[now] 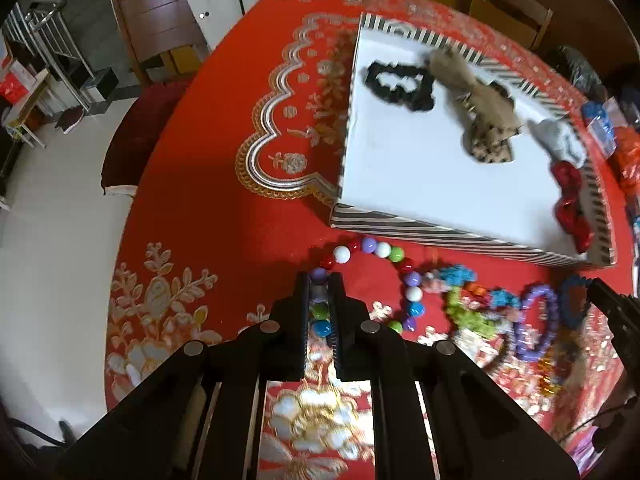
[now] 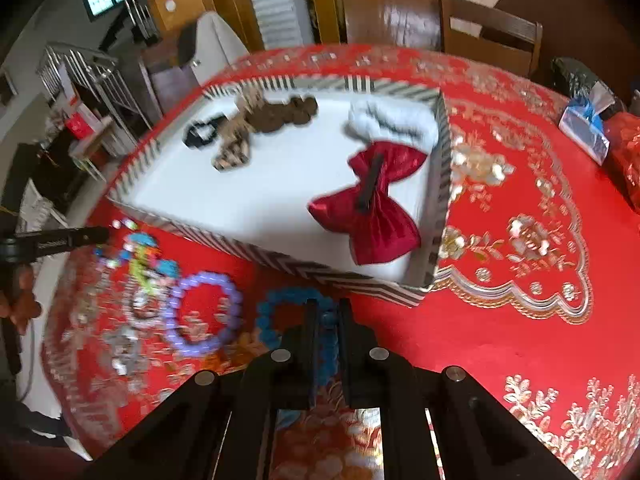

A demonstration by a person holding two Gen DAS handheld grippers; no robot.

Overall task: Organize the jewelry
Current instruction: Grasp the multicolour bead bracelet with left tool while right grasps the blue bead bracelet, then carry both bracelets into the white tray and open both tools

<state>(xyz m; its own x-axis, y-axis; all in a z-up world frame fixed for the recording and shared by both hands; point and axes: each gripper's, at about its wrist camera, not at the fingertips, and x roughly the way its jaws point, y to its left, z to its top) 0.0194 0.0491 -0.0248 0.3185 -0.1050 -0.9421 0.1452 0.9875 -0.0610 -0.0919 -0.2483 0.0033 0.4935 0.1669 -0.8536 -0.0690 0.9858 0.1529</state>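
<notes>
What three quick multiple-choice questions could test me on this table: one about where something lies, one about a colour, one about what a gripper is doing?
1. Where does the red bow lie?
A. Inside the striped box
B. On the floor
C. On a chair

2. What colour is the bead bracelet between the right gripper's fingers?
A. Yellow
B. Blue
C. White

3. What is the left gripper doing?
A. Standing wide open
B. Holding a spoon
C. Clamped on the multicoloured bead necklace

Answers: 1 A, it rests on the box's white floor. 2 B, blue beads show beside the fingers. 3 C, beads sit pinched between its fingers.
</notes>
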